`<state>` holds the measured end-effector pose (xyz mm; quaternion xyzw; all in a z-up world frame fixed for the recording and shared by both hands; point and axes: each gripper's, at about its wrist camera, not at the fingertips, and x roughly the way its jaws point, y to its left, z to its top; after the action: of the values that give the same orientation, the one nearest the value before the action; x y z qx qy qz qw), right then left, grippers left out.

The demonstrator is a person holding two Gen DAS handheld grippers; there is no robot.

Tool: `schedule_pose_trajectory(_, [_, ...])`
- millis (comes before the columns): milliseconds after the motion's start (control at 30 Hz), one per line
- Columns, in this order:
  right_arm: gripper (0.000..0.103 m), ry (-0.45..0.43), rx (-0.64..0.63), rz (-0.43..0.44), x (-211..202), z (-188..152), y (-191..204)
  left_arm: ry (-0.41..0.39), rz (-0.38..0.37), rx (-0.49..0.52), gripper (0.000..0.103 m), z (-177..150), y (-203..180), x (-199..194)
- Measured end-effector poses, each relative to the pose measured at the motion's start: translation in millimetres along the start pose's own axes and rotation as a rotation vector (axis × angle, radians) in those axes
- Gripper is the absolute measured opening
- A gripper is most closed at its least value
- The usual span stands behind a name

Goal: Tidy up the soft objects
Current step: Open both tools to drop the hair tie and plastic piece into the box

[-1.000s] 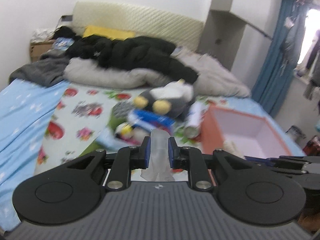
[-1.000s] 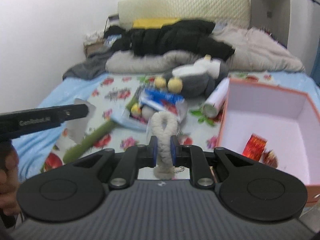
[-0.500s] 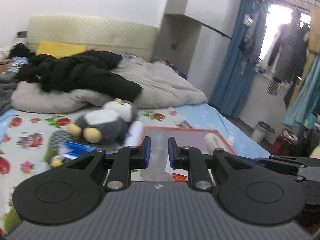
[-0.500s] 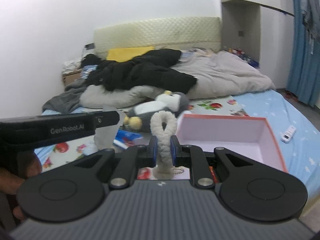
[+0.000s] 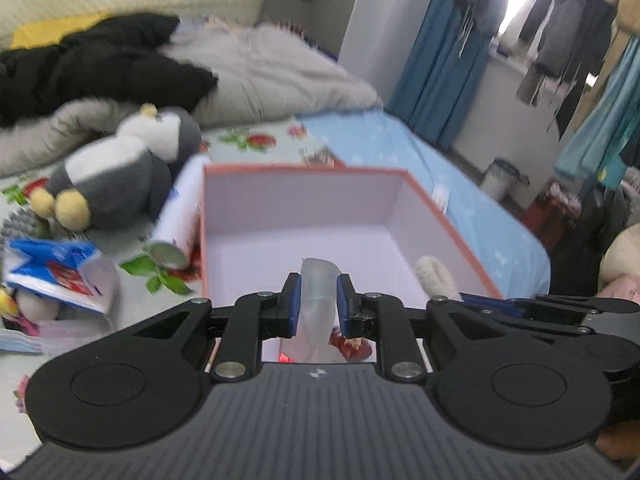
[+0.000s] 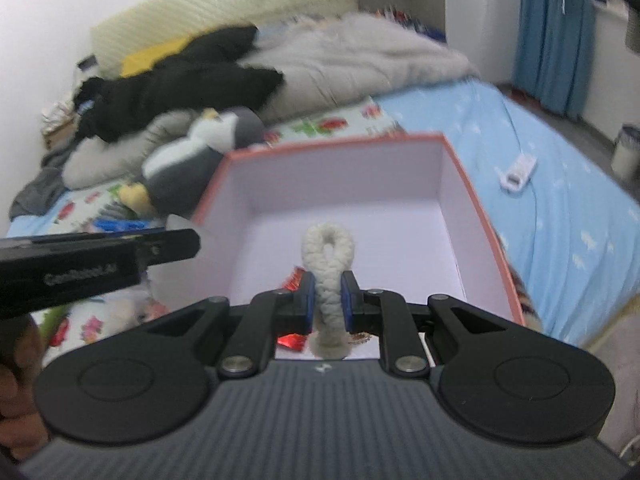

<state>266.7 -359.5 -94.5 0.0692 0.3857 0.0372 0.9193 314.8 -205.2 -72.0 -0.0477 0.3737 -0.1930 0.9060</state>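
The open pink box (image 6: 472, 196) sits on the bed, directly ahead of and below both tools, its long axis running away from them toward the heaped bedding. A red wrapper (image 6: 294, 280) already lies on its floor near the front wall.

The right gripper (image 6: 329, 304) hangs over the box's near end, pinching a looped cream rope toy (image 6: 329, 252) that stands upright between its pads. The left gripper (image 5: 318, 306) hovers beside it, also above the near edge, pressed onto a pale translucent soft piece (image 5: 318, 296); what it is I can't tell through the blur. Both look about equally near, so a drop should land inside.

The plush penguin (image 5: 116, 176) waits outside, against the box's left wall.
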Motion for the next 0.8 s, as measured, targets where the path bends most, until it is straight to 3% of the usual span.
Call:
schedule_pose_trajectory(233, [0.017,0.121,0.060,-0.022,45,-15,-25,0.141,-0.005,0.009,0.022,-5,7,71])
schedule_pose_trajectory(433, [0.022,0.152,0.100,-0.041,61,-17,-37,0.196,-0.006,0.024,0.026,-8,6,99])
schedule_pose_trajectory(567, [0.036,0.148,0.125,-0.046,53,-14,-41,0.206,0.001,0.030,0.033,-6,3,96])
schedule_pose_trajectory(633, [0.037,0.130,0.125,-0.051,45,-12,-42,0.183,-0.001,0.030,0.039,-4,1,84])
schedule_pose_trajectory(800, [0.037,0.059,0.113,-0.036,11,-6,-34,0.111,0.010,0.057,0.039,4,-7,43])
